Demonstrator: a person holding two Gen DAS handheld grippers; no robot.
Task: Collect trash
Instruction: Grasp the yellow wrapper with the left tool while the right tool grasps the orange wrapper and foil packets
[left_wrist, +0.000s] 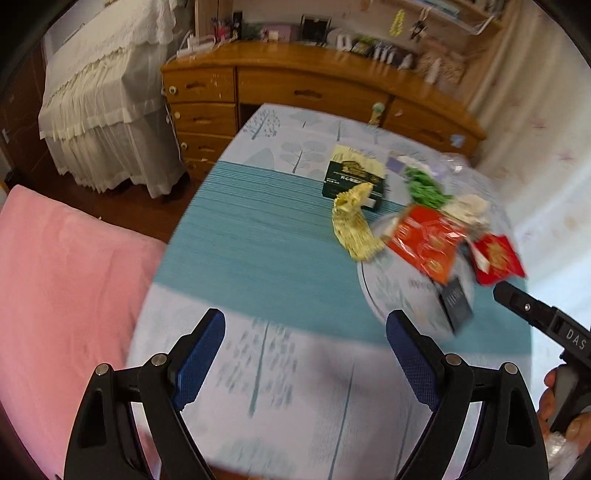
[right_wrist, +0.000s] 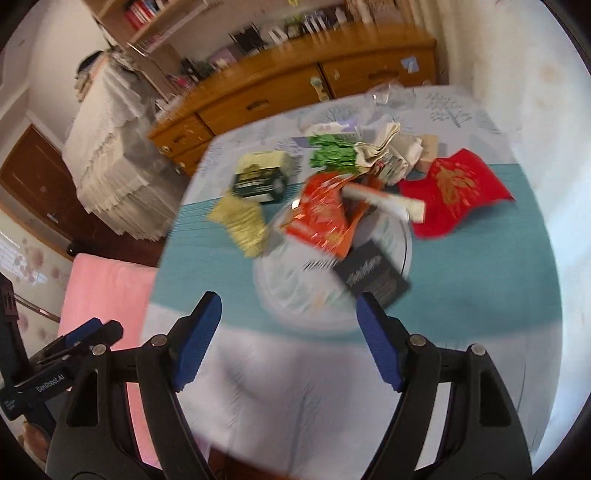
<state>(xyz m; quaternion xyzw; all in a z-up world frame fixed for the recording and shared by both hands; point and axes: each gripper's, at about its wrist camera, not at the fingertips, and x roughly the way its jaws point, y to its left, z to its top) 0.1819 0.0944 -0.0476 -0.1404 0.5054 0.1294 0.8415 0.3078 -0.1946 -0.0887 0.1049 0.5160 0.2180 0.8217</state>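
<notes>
- We see the trash heaped on the far right part of the table (left_wrist: 258, 240), on and around a pale round plate (right_wrist: 295, 291).
- An orange wrapper (left_wrist: 424, 240) lies on top of the plate, a dark small box (right_wrist: 373, 277) leaning at the plate's near edge.
- A crumpled yellow wrapper (left_wrist: 354, 225) sits just left of the orange one; behind it rests a dark green box (left_wrist: 354, 177).
- A green wrapper (right_wrist: 332, 155) and crumpled beige paper (right_wrist: 395, 147) lie further back; a red packet (right_wrist: 454, 188) lies right of the plate.
- Our left gripper (left_wrist: 306, 354) hangs above the bare tablecloth, its jaws wide, nothing between them.
- Our right gripper (right_wrist: 288, 343) is also spread wide and empty, the plate's near edge just beyond its tips.
- A pink cushion (left_wrist: 66, 277) sits left of the table, a wooden dresser (left_wrist: 295, 85) behind.
</notes>
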